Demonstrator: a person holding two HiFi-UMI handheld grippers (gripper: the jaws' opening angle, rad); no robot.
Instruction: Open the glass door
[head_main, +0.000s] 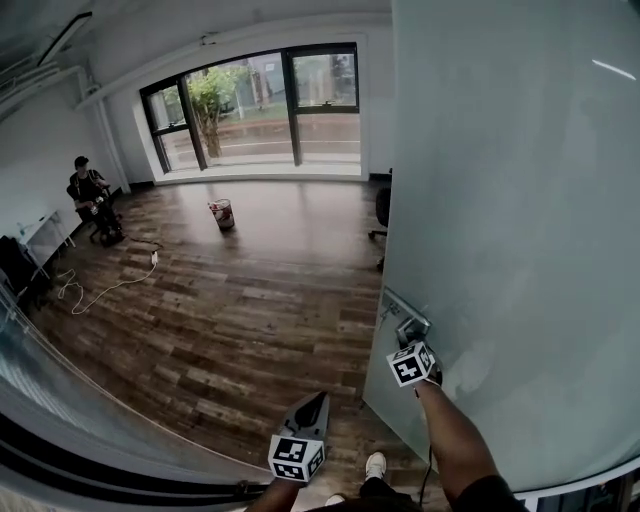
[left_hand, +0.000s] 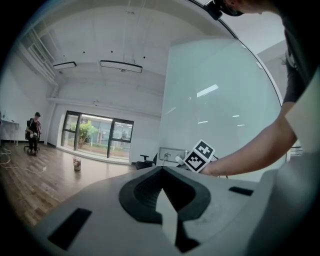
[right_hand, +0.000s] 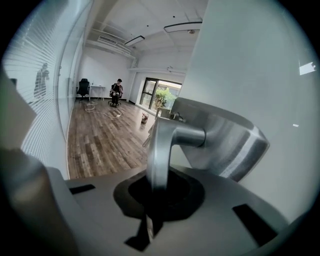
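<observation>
- Pale frosted glass door (head_main: 520, 200): the right half of the head view is filled by it, with its free edge turned toward the room.
- Dark wood-plank floor (head_main: 250, 300): seen spread from the door to the far windows.
- Left tongs (left_hand: 162, 202): closed on nothing and held apart from the door, left of the right tongs.
- Right tongs (right_hand: 150, 215): clenched on the handle at the door's edge.
- Brushed-metal lever handle (right_hand: 167, 137): gripped at its downturned end.
- Small red-and-white bucket (head_main: 222, 213): set on the floor, well apart from the door.
</observation>
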